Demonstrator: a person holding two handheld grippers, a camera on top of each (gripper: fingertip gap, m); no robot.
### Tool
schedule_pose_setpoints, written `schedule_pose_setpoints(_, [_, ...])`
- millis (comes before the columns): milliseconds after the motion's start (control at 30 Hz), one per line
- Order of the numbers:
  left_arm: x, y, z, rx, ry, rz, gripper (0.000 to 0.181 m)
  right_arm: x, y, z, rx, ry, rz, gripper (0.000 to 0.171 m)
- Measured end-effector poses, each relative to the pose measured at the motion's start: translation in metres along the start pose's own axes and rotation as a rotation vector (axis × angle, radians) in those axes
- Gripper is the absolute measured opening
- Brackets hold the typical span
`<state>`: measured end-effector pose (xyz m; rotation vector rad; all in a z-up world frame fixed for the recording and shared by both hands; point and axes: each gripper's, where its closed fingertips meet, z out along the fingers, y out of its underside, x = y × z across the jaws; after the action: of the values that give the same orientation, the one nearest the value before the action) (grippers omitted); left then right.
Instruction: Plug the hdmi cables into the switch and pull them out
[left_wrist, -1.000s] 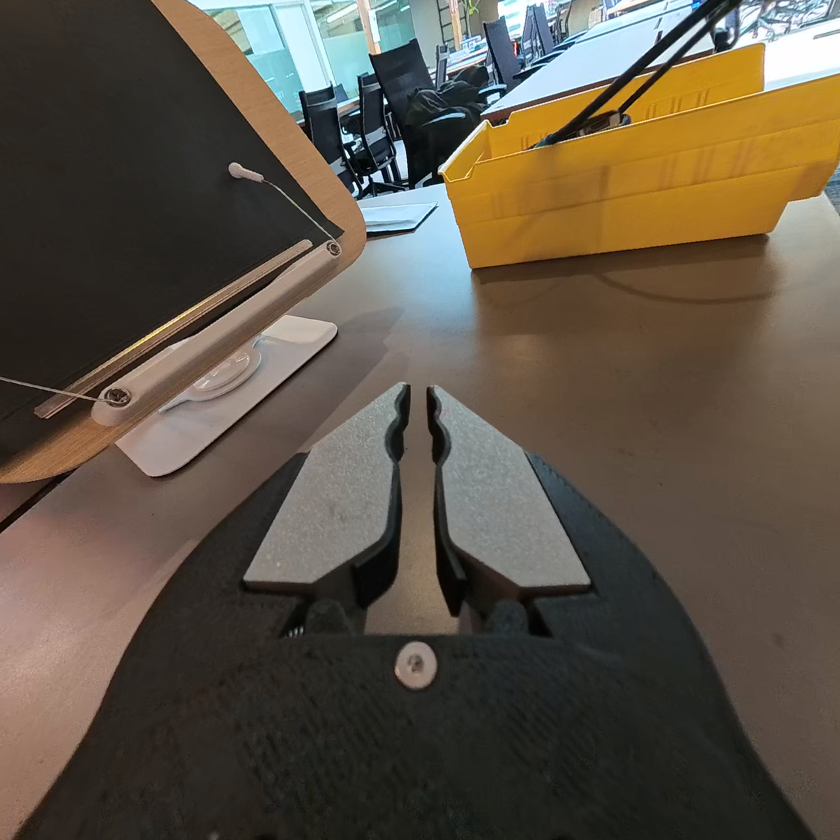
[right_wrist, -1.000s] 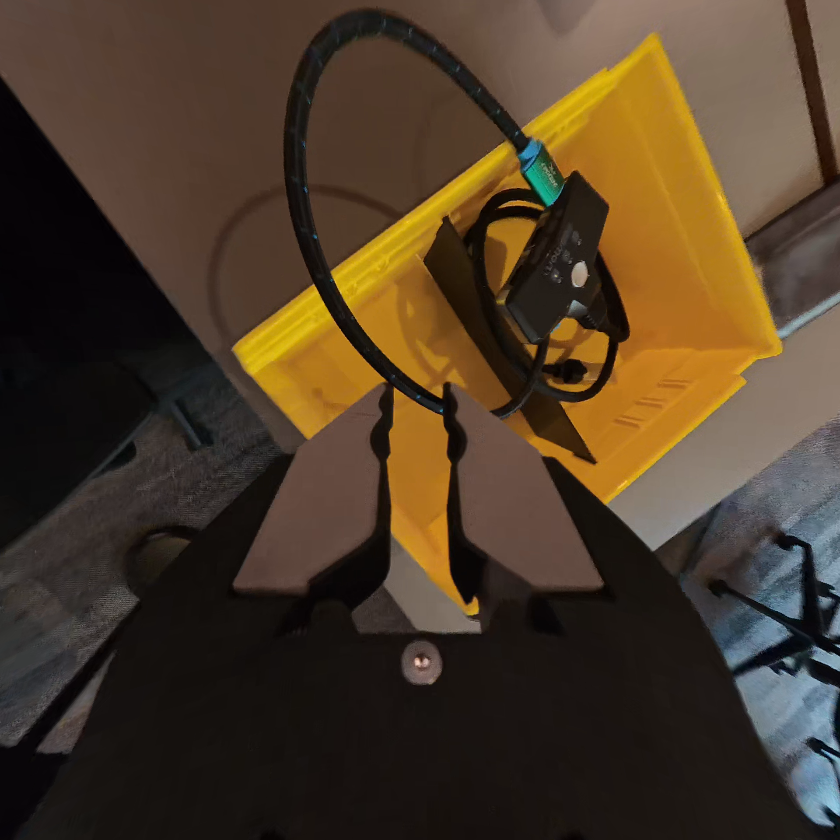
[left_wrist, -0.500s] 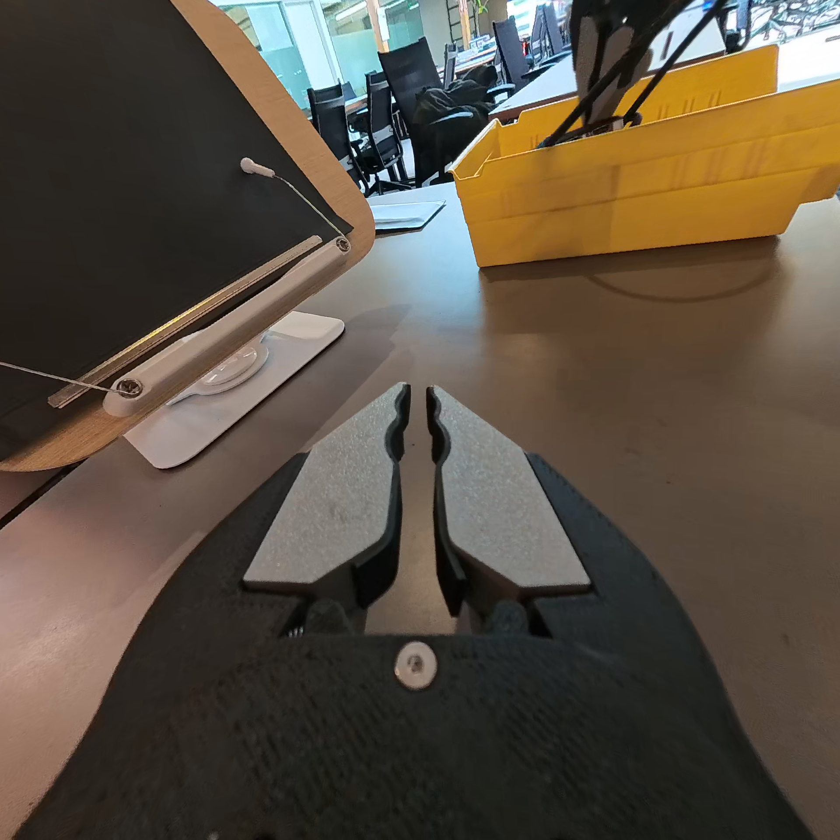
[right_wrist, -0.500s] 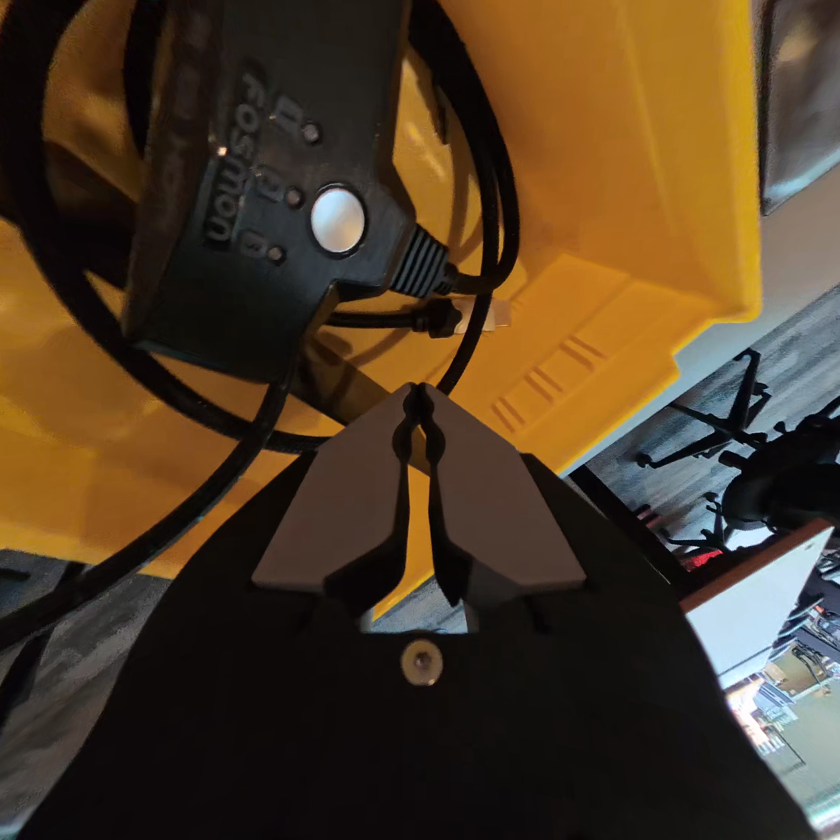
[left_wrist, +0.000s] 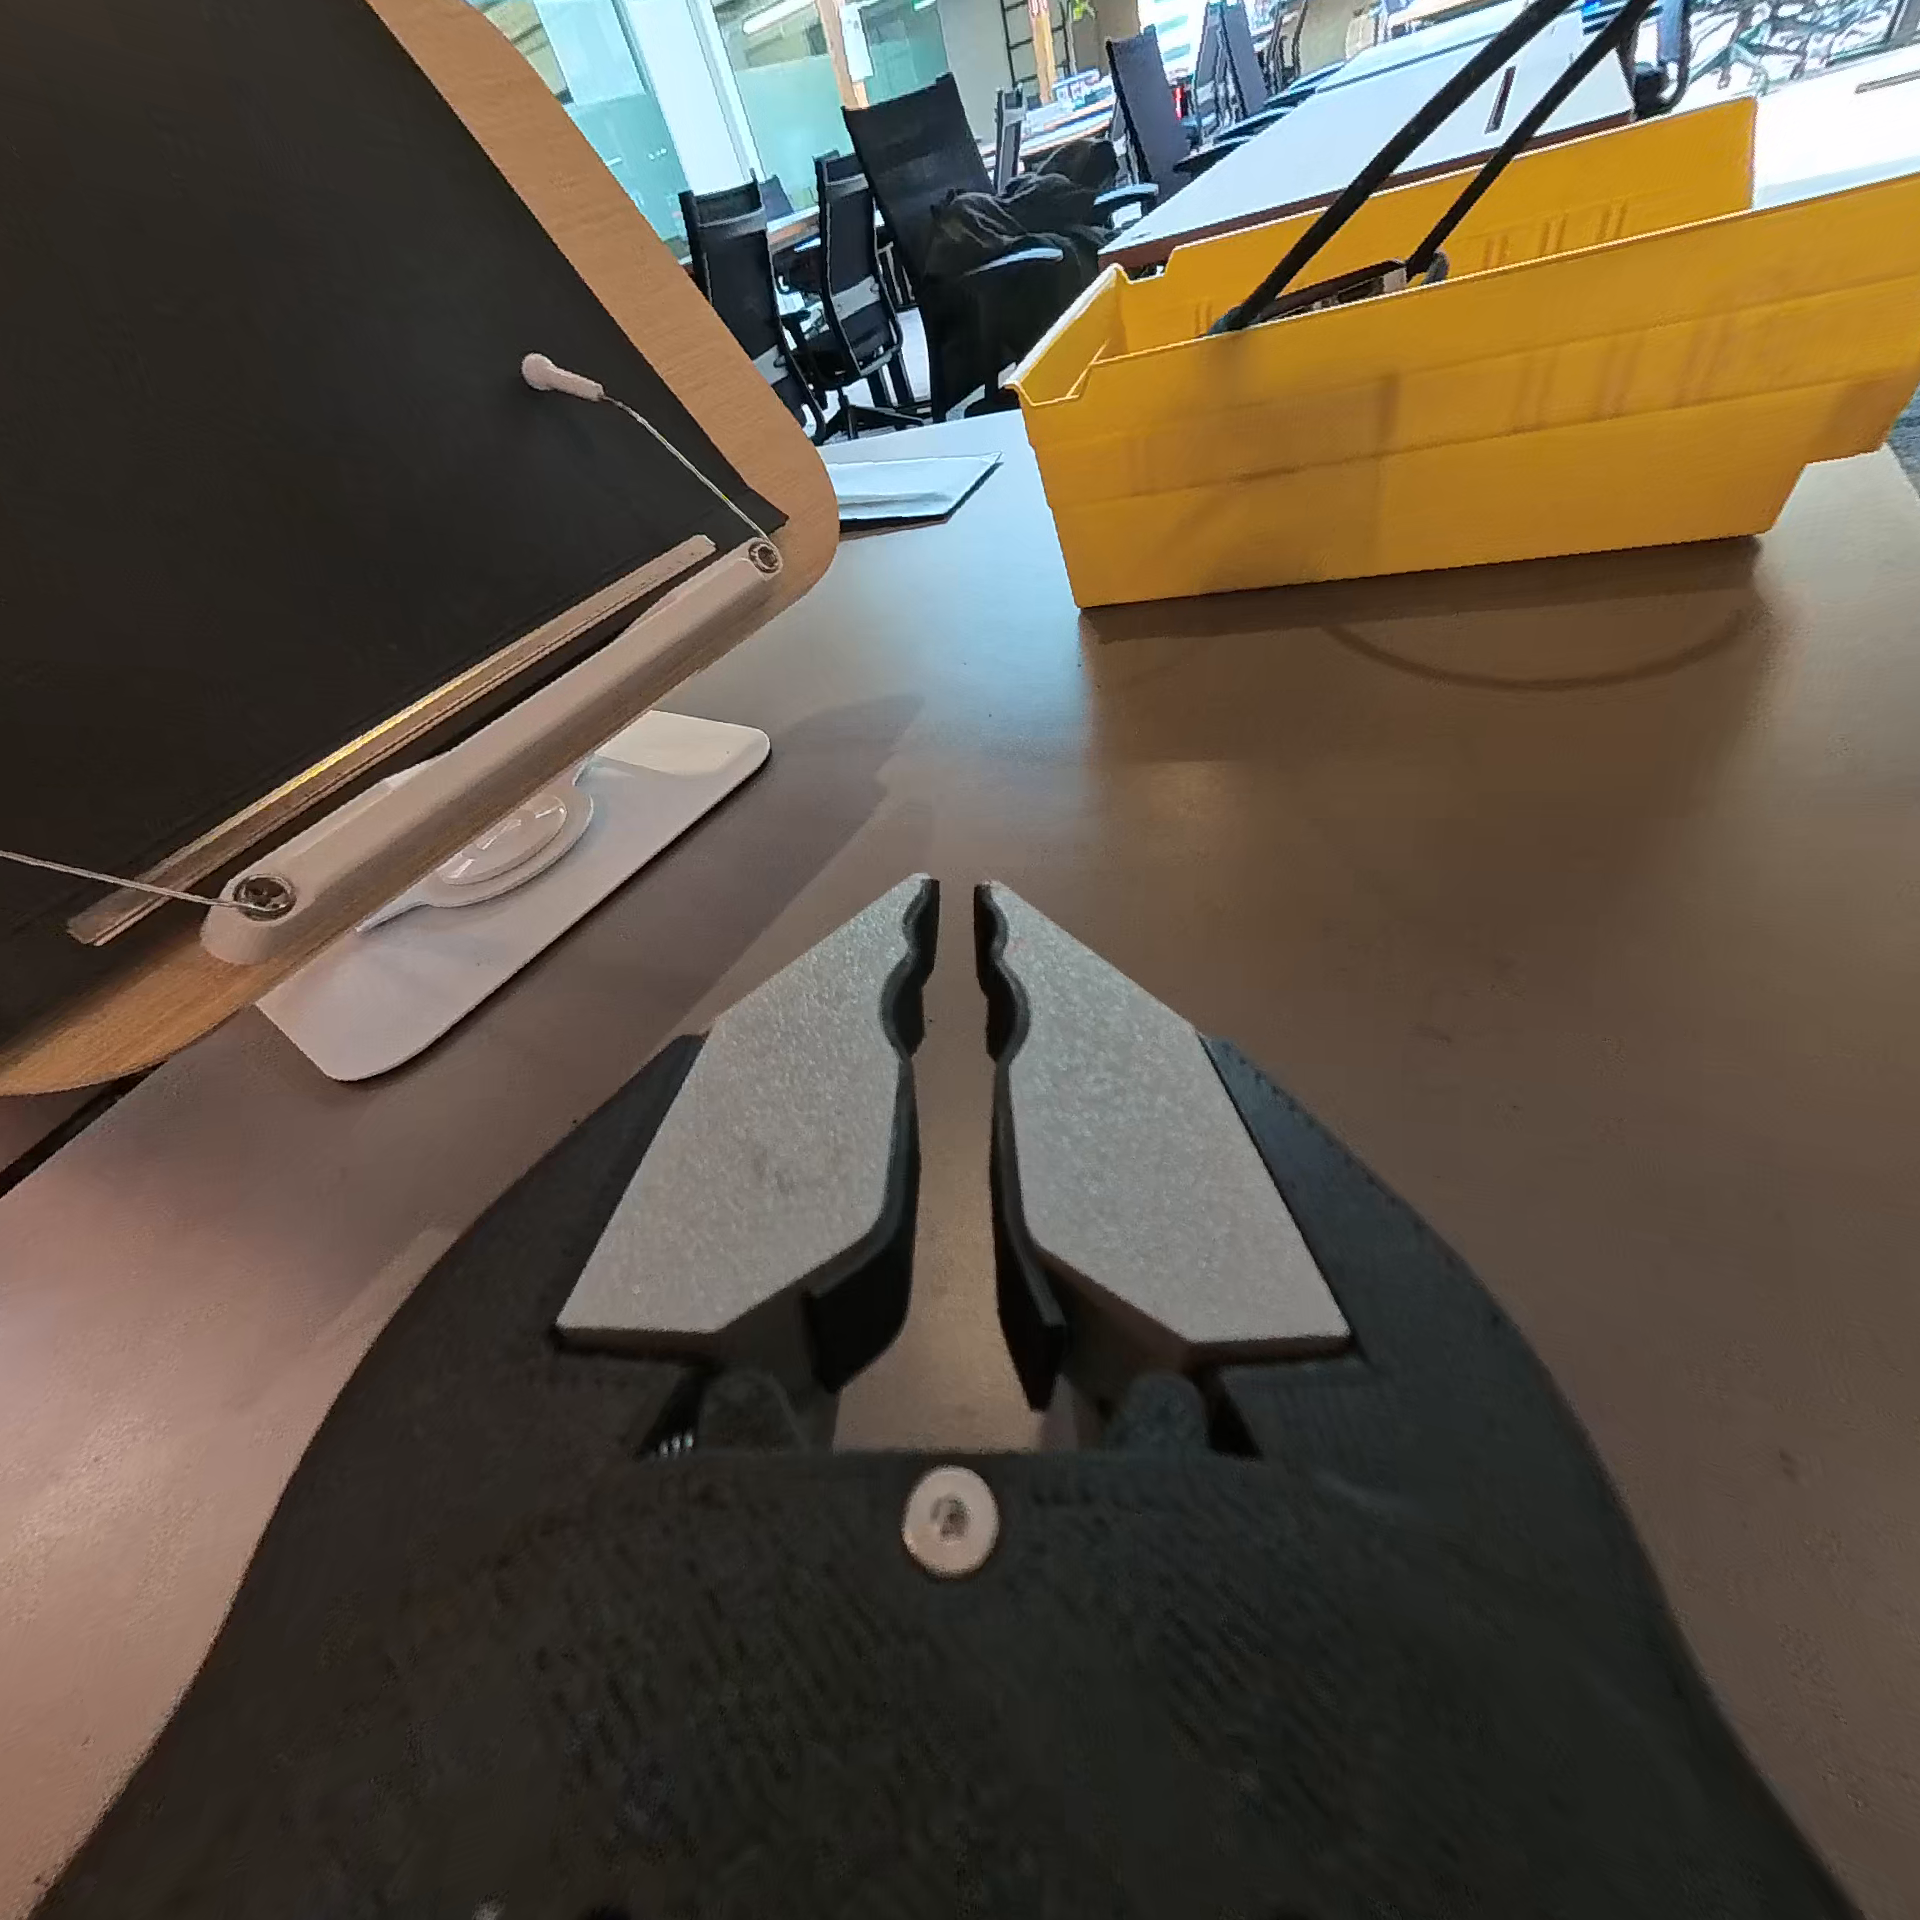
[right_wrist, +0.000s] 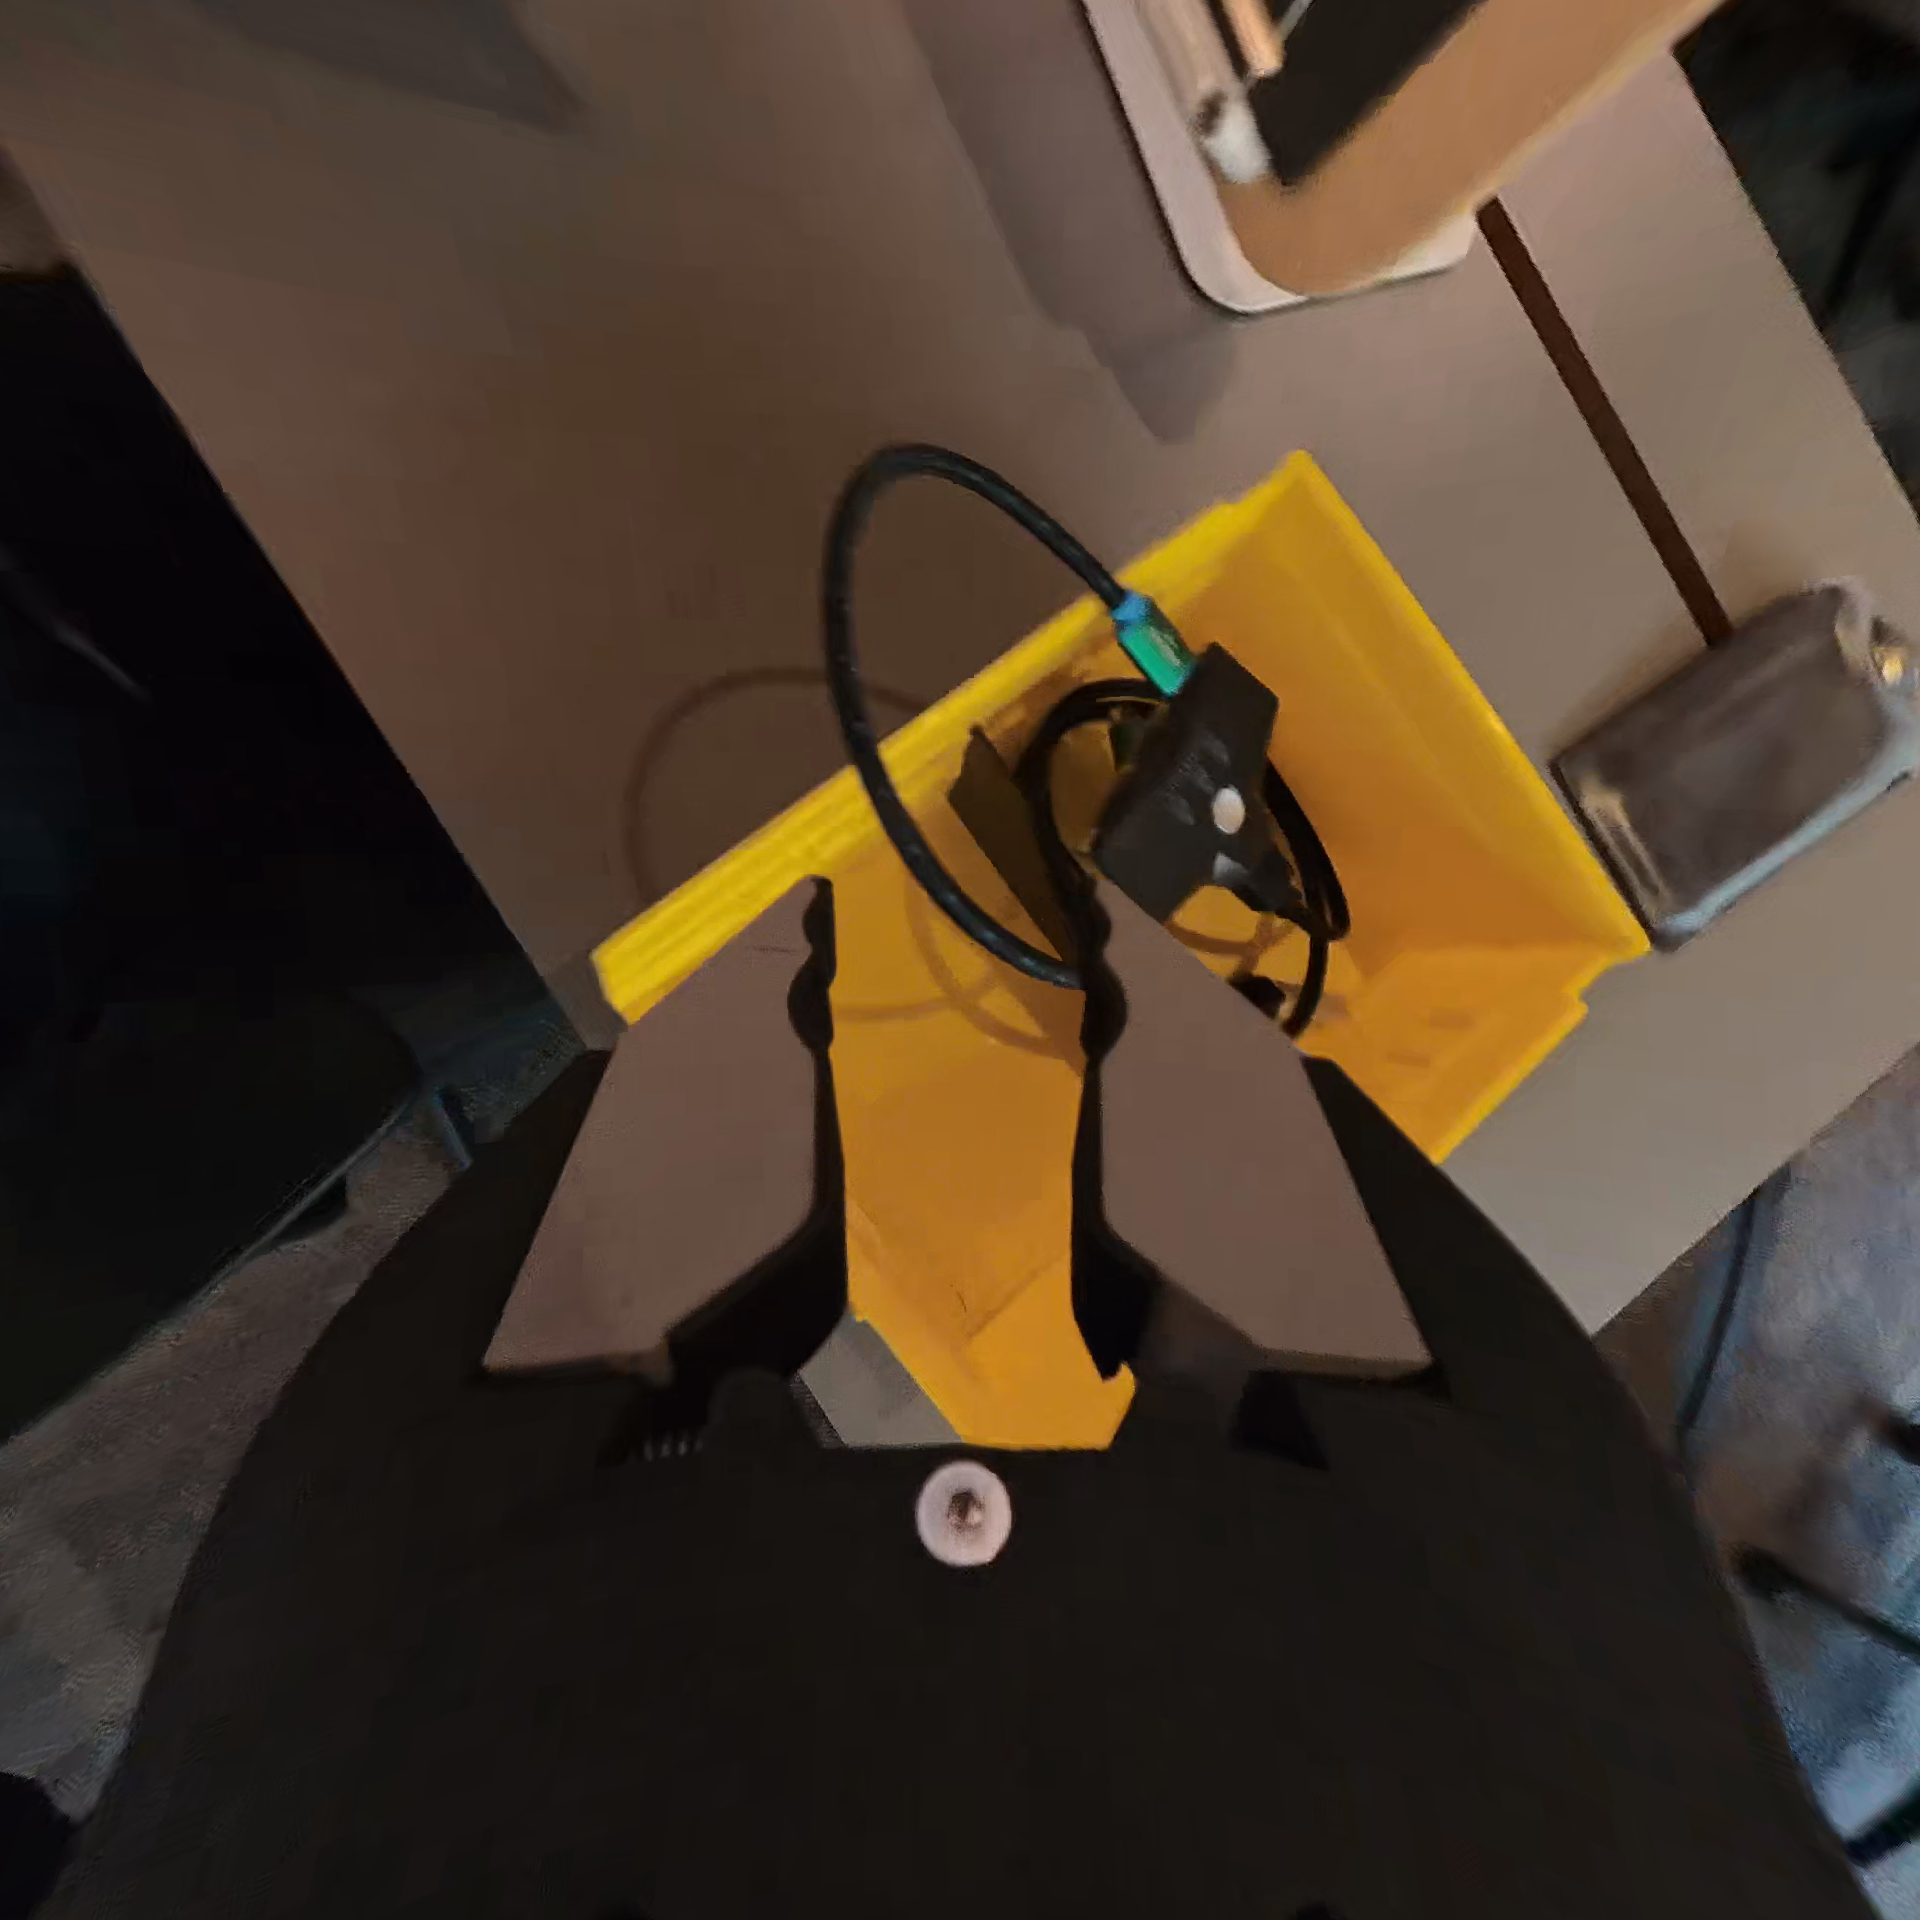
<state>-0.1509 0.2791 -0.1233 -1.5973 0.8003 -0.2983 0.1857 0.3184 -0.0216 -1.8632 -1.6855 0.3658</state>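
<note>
While the switch (right_wrist: 1190, 805) lies inside the yellow bin (right_wrist: 1455, 810) that sits at the table's (left_wrist: 1403, 935) far edge, it looks like a small, light black plastic box that would slide or lift easily if a plug were pulled without something bracing it. One HDMI cable (right_wrist: 883, 790) with a teal connector (right_wrist: 1148, 644) is plugged into its end and arcs out over the bin's rim in a springy loop, stiff enough to hold its curve; more dark cable is coiled under the box. My judgement is that the rigid connector shell is the place to take hold, not the cord, which would flex and strain the joint, and that the switch body needs holding at its sides. The right gripper (right_wrist: 961, 904) hovers above the bin with its jaws spread wide, holding nothing; the cable loop passes just beyond the tip of one finger in the picture, and whether it touches cannot be told through the blur. The left gripper (left_wrist: 956, 904) sits low over the bare table, well apart from the bin, jaws nearly together with only a narrow slit between them and nothing in it. A tilted wooden book stand (left_wrist: 416, 520) on a white base is near its left side.
</note>
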Motion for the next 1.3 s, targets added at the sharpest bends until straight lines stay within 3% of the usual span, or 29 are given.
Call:
schedule_pose_setpoints(100, [-0.002,-0.001,-0.002,0.01,-0.01,-0.009,0.004,-0.016,0.002,0.017,-0.087,0.006,-0.086,0.036])
schedule_pose_setpoints(167, [-0.003,-0.001,-0.003,0.013,-0.017,-0.018,0.004,-0.014,0.011,0.031,-0.171,0.029,-0.132,0.006])
schedule_pose_setpoints(500, [-0.006,-0.001,-0.005,0.015,-0.018,-0.044,0.004,0.07,0.089,0.066,-0.608,0.158,-0.134,0.0])
schedule_pose_setpoints(600, [-0.006,-0.001,-0.006,0.019,-0.02,-0.043,0.004,0.079,0.088,0.078,-0.585,0.132,-0.059,0.0])
schedule_pose_setpoints(733, [-0.008,-0.001,-0.007,0.019,-0.019,-0.054,0.004,0.082,0.077,0.062,-0.473,0.154,0.002,0.0])
schedule_pose_setpoints(767, [-0.007,-0.001,-0.006,0.017,-0.016,-0.055,0.004,0.078,0.073,0.055,-0.428,0.148,0.026,0.004])
schedule_pose_setpoints(800, [-0.007,0.0,-0.006,0.013,-0.013,-0.055,0.004,0.072,0.068,0.048,-0.376,0.13,0.052,0.021])
schedule_pose_setpoints(900, [-0.005,0.0,-0.005,0.011,-0.01,-0.045,0.004,0.041,0.044,0.026,-0.17,0.058,0.067,0.035])
schedule_pose_setpoints(1033, [-0.004,0.0,-0.004,0.007,-0.003,-0.038,0.004,0.003,0.013,0.013,0.013,0.038,-0.037,0.037])
schedule_pose_setpoints(1133, [-0.005,0.0,-0.004,0.013,-0.012,-0.044,0.003,-0.001,0.014,0.029,-0.048,0.036,-0.077,0.027])
schedule_pose_setpoints(1167, [-0.006,-0.001,-0.005,0.019,-0.016,-0.05,0.003,0.001,0.018,0.036,-0.088,0.034,-0.09,0.013])
schedule_pose_setpoints(1300, [-0.009,-0.001,-0.007,0.025,-0.025,-0.071,0.003,0.02,0.045,0.062,-0.242,0.044,-0.101,0.011])
